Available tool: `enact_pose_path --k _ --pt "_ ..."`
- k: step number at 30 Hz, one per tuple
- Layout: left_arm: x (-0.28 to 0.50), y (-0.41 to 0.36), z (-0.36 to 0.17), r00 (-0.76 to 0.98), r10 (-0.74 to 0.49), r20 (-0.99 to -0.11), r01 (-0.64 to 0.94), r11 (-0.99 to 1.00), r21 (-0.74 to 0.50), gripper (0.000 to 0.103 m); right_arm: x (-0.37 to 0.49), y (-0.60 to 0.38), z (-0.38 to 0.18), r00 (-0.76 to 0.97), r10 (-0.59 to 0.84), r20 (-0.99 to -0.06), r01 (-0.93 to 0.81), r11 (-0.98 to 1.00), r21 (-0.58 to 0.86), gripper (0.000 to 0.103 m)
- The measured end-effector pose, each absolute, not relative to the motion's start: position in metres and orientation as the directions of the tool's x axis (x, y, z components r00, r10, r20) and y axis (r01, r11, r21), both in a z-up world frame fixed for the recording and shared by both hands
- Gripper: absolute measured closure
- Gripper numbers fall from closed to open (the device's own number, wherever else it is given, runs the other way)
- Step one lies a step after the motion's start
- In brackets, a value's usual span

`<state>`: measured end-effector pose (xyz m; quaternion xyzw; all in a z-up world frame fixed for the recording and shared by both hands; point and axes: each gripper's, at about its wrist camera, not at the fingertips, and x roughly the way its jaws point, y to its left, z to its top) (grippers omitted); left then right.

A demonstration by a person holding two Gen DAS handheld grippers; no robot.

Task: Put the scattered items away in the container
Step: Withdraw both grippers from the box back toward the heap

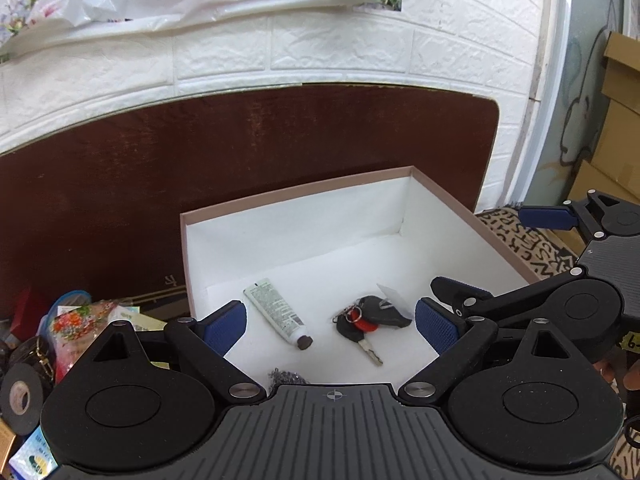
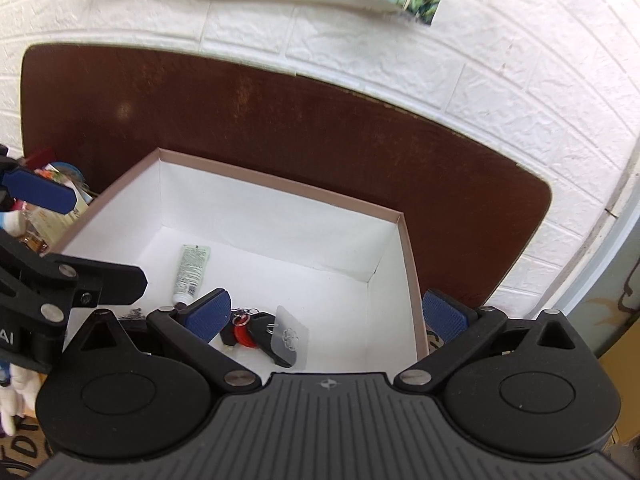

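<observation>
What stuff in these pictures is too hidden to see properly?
- Metal chain, left wrist view: mostly hidden behind the gripper body.
- Keys, right wrist view: partly covered by a blue finger and a clear plastic hook.
- Clutter pile, left wrist view: cut off by the gripper and the picture edge.

Open-topped pink-rimmed white cardboard box with bare floor toward far wall, small white tube and black key bunch lying near front, cluttered packets crowding left side, brown board closing off behind.
</observation>
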<state>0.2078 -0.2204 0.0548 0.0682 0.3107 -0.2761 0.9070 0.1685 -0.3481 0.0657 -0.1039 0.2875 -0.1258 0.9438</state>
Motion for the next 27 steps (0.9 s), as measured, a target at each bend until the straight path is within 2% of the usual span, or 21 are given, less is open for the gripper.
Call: enact_pose_path --k 15,27 --pt "0.13 -0.174 0.055 0.692 -0.442 -0.57 0.514 0.857 -0.041 0.005 0.098 -0.291 0.064 0.857 -0.288 -0.427 0.181 0.945 -0.274 0.001" --pt "0.068 -0.122 0.014 0.697 -0.422 -0.58 0.468 0.88 -0.077 0.005 0.048 -0.234 0.022 0.872 -0.29 -0.395 0.193 0.945 -0.265 0.001"
